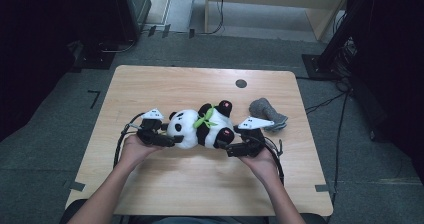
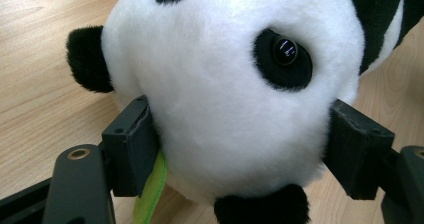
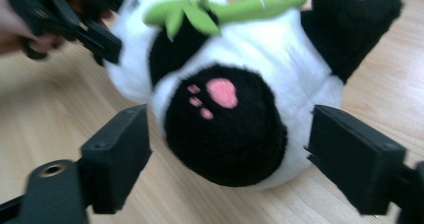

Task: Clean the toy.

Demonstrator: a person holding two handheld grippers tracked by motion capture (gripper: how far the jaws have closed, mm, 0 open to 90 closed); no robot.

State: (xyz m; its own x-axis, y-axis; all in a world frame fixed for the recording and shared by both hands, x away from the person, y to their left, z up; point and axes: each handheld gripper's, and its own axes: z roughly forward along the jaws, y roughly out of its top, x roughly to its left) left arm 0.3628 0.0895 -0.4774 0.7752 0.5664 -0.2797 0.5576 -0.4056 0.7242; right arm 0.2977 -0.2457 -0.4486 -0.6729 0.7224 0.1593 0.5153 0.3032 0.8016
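Left gripper (image 2: 240, 149) jaws clamped on the panda plush (image 1: 200, 125) head, pads pressing into the fur. Right gripper (image 3: 227, 156) jaws spread wide either side of a black foot with pink pads, not touching. Panda lies mid-surface (image 1: 150, 84); grey cloth (image 1: 267, 112) near the right edge
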